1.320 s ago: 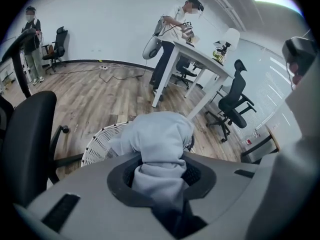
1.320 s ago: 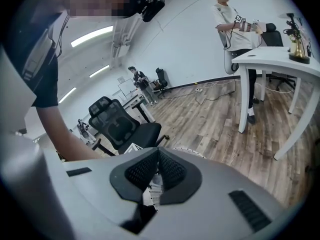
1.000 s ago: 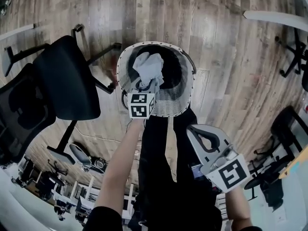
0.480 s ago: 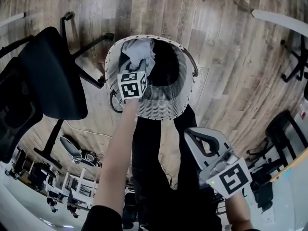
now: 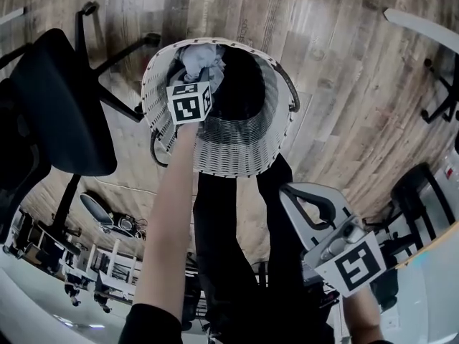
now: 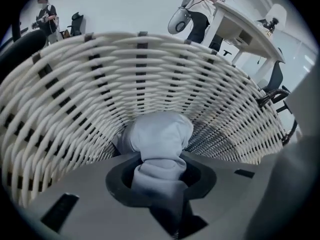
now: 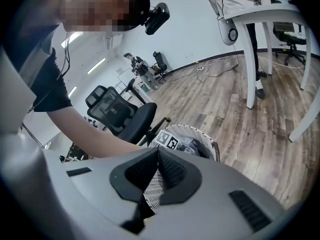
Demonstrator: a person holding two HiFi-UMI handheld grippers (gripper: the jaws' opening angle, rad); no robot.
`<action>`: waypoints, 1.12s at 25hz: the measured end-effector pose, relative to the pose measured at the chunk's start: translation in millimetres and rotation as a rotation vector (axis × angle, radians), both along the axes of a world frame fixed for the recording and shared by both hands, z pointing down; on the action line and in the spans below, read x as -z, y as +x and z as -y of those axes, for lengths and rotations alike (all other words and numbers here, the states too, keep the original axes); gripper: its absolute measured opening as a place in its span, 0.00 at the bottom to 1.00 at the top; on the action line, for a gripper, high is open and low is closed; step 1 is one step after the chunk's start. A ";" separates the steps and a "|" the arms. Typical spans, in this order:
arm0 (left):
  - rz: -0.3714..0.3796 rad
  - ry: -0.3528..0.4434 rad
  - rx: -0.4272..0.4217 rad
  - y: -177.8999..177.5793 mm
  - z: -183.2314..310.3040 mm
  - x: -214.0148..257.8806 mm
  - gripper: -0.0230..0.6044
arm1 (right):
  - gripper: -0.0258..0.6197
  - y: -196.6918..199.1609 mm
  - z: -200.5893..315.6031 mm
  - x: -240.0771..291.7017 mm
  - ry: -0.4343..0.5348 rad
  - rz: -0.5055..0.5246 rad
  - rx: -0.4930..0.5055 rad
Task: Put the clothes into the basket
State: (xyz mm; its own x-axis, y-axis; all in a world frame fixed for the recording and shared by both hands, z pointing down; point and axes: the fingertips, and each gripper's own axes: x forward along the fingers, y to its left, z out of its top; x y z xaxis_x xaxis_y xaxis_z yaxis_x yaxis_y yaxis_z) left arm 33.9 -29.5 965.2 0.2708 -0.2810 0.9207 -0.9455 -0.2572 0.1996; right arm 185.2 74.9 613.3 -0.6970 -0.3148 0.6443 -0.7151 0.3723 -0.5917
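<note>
Head view looks down on a white woven basket [image 5: 237, 153] that stands on a wood-plank floor [image 5: 337, 41]. The left gripper [image 5: 195, 77] points steeply down into the basket mouth, and the person's bare forearm [image 5: 168, 213] runs straight back from it.

In the left gripper view, we see the left gripper's jaws clamped on a light grey garment [image 6: 160, 139]. A twisted neck of fabric sits pinched between the pads. The rest of the garment bulges in a rounded bundle just beyond the fingertips. The bundle is inside the basket, with the woven wall rising directly ahead of the gripper and curving round it on both sides. We cannot tell whether the bundle touches that wall. To the right of the left gripper, the basket holds a dark mass [image 5: 240, 84] that we cannot identify.

The right gripper [image 5: 290, 190] is held outside the basket and well apart from it, on the side nearer the person. In the right gripper view, we see its jaws together, with the ribbed pads meeting at the tips and nothing between them. The basket lies ahead of and below the right gripper. A black office chair [image 7: 122, 116] stands ahead of this gripper and to its left, just beside the basket.
</note>
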 end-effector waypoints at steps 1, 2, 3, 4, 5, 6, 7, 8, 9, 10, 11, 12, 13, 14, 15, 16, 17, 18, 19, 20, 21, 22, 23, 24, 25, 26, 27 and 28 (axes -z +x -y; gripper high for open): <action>0.009 -0.002 -0.003 1.2 0.2 -5.2 0.23 | 0.06 1.1 -0.7 -2.4 -0.001 -0.001 0.006; 0.015 -0.002 -0.006 2.4 1.1 -9.7 0.22 | 0.06 1.8 -0.5 -4.5 0.003 -0.001 0.007; 0.016 -0.001 -0.006 3.2 2.4 -13.4 0.22 | 0.06 1.8 0.1 -6.6 0.011 0.000 0.004; 0.013 0.001 -0.003 3.6 3.6 -16.9 0.22 | 0.06 1.2 0.5 -8.9 0.016 0.002 0.000; 0.010 0.001 0.001 3.3 4.3 -20.7 0.22 | 0.06 0.3 0.2 -11.5 0.015 0.003 -0.001; 0.011 -0.001 0.003 2.6 4.2 -25.3 0.22 | 0.06 -0.2 -0.8 -14.5 0.012 0.002 0.001; 0.017 -0.005 0.004 1.3 3.5 -30.6 0.21 | 0.06 -0.2 -1.7 -17.6 0.008 -0.002 0.006; 0.027 -0.007 0.007 -0.7 2.7 -35.8 0.21 | 0.06 0.3 -2.3 -20.4 0.004 -0.006 0.011; 0.035 -0.008 0.016 -3.2 2.1 -40.5 0.20 | 0.06 0.8 -2.4 -22.9 0.001 -0.008 0.013; 0.040 -0.007 0.032 -6.1 2.1 -44.1 0.19 | 0.06 1.2 -2.3 -25.0 -0.001 -0.010 0.014; 0.042 -0.005 0.049 -9.1 2.9 -46.4 0.18 | 0.06 1.3 -2.1 -26.9 -0.003 -0.012 0.015; 0.044 -0.003 0.062 -11.5 4.1 -47.6 0.18 | 0.06 1.3 -2.1 -28.7 -0.006 -0.015 0.015; 0.047 -0.001 0.068 -13.2 5.3 -48.0 0.17 | 0.06 1.3 -2.3 -30.3 -0.008 -0.019 0.016; 0.052 0.001 0.066 -14.0 6.1 -47.9 0.15 | 0.06 1.3 -2.6 -31.5 -0.009 -0.022 0.016; 0.056 0.002 0.061 -14.3 6.3 -47.1 0.14 | 0.06 0.9 -3.1 -31.9 -0.010 -0.024 0.016; 0.059 0.003 0.056 -14.8 5.9 -45.8 0.14 | 0.06 0.0 -3.6 -31.6 -0.011 -0.025 0.017; 0.060 0.004 0.054 -15.9 5.4 -44.0 0.13 | 0.06 -1.3 -3.9 -30.6 -0.010 -0.024 0.017; 0.062 0.006 0.054 -17.7 5.3 -41.6 0.10 | 0.06 -3.0 -3.7 -29.1 -0.008 -0.021 0.016; 0.064 0.008 0.057 -19.7 5.4 -38.7 0.08 | 0.06 -4.9 -3.1 -27.1 -0.004 -0.018 0.014; 0.065 0.010 0.060 -21.1 5.4 -35.4 0.07 | 0.06 -6.9 -2.6 -24.9 0.000 -0.015 0.012; 0.064 0.010 0.064 -22.0 4.7 -32.0 0.07 | 0.06 -8.9 -2.6 -22.6 0.003 -0.012 0.013; 0.062 0.009 0.064 -22.5 3.6 -28.6 0.07 | 0.06 -10.9 -2.9 -20.4 0.005 -0.011 0.015; 0.061 0.009 0.062 -22.8 2.3 -25.0 0.06 | 0.06 -13.0 -3.3 -18.1 0.007 -0.010 0.018; 0.058 0.009 0.058 -22.9 0.8 -21.2 0.06 | 0.06 -15.3 -3.5 -15.5 0.009 -0.009 0.020; 0.055 0.010 0.052 -22.6 -1.2 -17.2 0.06 | 0.06 -17.5 -3.9 -12.6 0.011 -0.008 0.020; 0.050 0.011 0.045 -22.2 -3.7 -12.9 0.06 | 0.06 -19.6 -4.5 -9.4 0.014 -0.007 0.020; 0.044 0.013 0.038 -21.7 -5.8 -8.3 0.06 | 0.06 -21.5 -5.2 -6.1 0.018 -0.006 0.022; 0.041 0.017 0.032 -21.8 -6.9 -3.0 0.06 | 0.06 -23.4 -5.2 -2.6 0.025 -0.006 0.025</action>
